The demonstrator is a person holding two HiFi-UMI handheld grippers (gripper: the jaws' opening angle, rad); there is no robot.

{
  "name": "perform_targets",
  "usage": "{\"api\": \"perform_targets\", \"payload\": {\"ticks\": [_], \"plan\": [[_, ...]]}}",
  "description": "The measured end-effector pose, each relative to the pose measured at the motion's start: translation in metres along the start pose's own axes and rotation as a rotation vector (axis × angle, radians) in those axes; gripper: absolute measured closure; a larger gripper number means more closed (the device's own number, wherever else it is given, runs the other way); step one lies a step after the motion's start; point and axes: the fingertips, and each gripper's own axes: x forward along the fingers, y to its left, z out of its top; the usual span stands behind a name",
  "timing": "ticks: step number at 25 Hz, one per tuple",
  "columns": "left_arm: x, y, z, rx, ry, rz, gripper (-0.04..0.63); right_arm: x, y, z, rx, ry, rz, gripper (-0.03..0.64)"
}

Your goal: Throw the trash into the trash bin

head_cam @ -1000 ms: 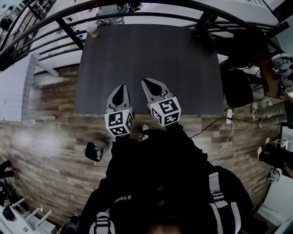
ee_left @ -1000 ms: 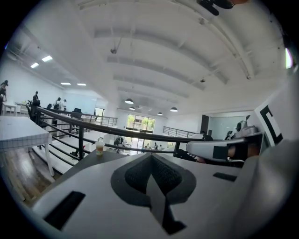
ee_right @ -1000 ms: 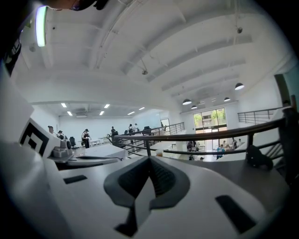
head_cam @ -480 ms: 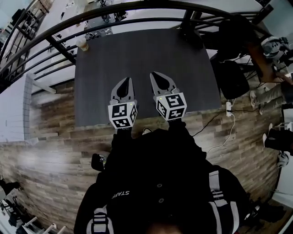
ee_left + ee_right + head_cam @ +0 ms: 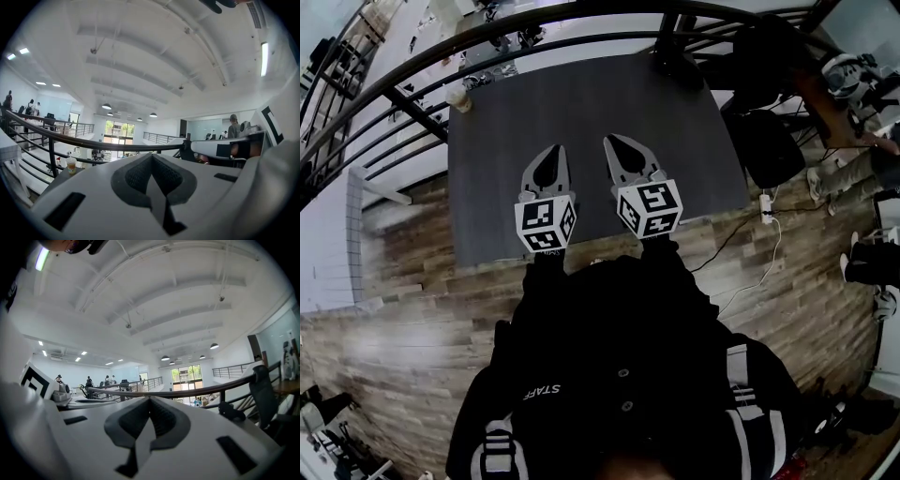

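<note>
Left gripper (image 5: 556, 152), right gripper (image 5: 611, 142) both clenched, empty, hovering over matte dark-grey table (image 5: 581, 103). Translucent plastic cup (image 5: 457, 98) standing at far-left corner, beside black tubular railing (image 5: 534, 23). Black jacket (image 5: 619, 356) showing "STAFF".

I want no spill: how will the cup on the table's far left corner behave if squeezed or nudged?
The cup looks thin and disposable, so it would probably buckle under a hard squeeze. Its lower part looks orange, so it is likely partly filled and apt to slosh. Upright near the table edge, a nudge might tip it.
</note>
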Motion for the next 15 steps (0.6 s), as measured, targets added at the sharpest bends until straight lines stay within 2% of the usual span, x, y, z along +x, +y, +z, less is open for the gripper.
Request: {"api": "perform_targets", "payload": {"ticks": [15], "plan": [[-0.0007, -0.0094, -0.0062, -0.010, 0.013, -0.026, 0.595, -0.0077, 0.0011, 0.0023, -0.019, -0.007, -0.020, 0.601]]}}
